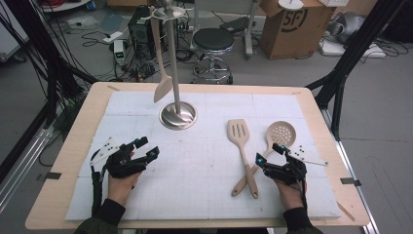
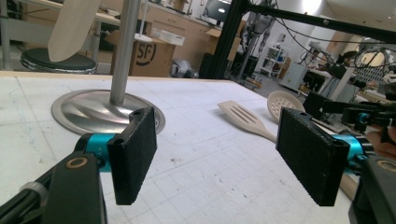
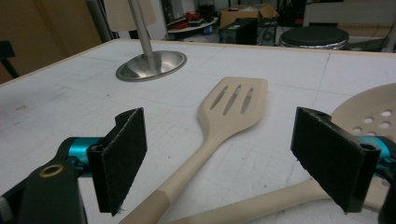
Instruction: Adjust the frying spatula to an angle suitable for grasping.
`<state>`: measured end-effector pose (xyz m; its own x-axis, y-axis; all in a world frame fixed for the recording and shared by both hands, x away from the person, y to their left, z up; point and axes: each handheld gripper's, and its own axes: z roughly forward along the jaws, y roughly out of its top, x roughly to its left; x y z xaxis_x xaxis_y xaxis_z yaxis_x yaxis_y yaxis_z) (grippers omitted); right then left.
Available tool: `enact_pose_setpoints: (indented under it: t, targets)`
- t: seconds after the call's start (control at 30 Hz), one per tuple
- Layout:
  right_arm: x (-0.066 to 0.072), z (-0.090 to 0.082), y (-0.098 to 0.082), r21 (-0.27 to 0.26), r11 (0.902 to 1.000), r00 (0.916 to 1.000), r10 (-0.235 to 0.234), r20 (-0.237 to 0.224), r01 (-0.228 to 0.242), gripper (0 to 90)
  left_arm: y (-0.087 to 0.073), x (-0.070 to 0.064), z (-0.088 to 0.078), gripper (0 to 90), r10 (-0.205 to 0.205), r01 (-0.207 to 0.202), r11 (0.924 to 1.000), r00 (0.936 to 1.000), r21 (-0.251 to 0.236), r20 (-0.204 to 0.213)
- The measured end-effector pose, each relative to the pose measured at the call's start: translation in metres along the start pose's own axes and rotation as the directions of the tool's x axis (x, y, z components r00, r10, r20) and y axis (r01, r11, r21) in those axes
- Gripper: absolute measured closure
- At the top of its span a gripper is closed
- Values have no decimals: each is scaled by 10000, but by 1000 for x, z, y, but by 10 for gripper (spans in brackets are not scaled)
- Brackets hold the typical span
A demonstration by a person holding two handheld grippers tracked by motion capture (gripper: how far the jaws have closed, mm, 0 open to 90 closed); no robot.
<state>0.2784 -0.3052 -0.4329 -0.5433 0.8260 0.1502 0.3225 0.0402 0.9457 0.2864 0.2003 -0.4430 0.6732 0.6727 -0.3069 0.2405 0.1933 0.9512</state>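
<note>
Right gripper (image 1: 271, 152) has jaws spread wide, empty, straddling the slotted spatula (image 3: 219, 126) handle where it crosses the skimmer (image 1: 280, 135), lined up for a grab. Left gripper (image 1: 144, 147) also gapes idle. Beyond, the stand (image 1: 178, 114) holds one hung spatula (image 1: 161, 73), so it is likely the hanging spot.

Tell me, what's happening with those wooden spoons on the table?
A person holds a hand-held gripper in each hand over a white mat. The right hand-held gripper is open and lined up over the handle of the slotted spatula, which lies crossed with the round skimmer. Neither utensil is picked up yet. The left hand-held gripper is open too, holding nothing. One wooden spatula already hangs on the metal stand.
</note>
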Motion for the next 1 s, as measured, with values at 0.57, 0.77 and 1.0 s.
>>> enact_pose_setpoints:
  t: [0.57, 0.77, 1.0]
  targets:
    - [3, 9, -1, 1390, 9903, 9994, -19, -353, 68, 769, -9, -4, -13, 290, -40, 40, 9998, 10000, 203, -2]
    - [4, 16, -3, 2053, 9787, 9970, 196, -752, -37, 894, -8, -2, -15, 300, -167, 168, 9998, 9998, 60, -55]
    - [0, 22, -11, 2925, 9548, 9941, 774, -757, -521, 894, -7, 3, -14, 307, -224, 222, 9997, 9995, -136, -202]
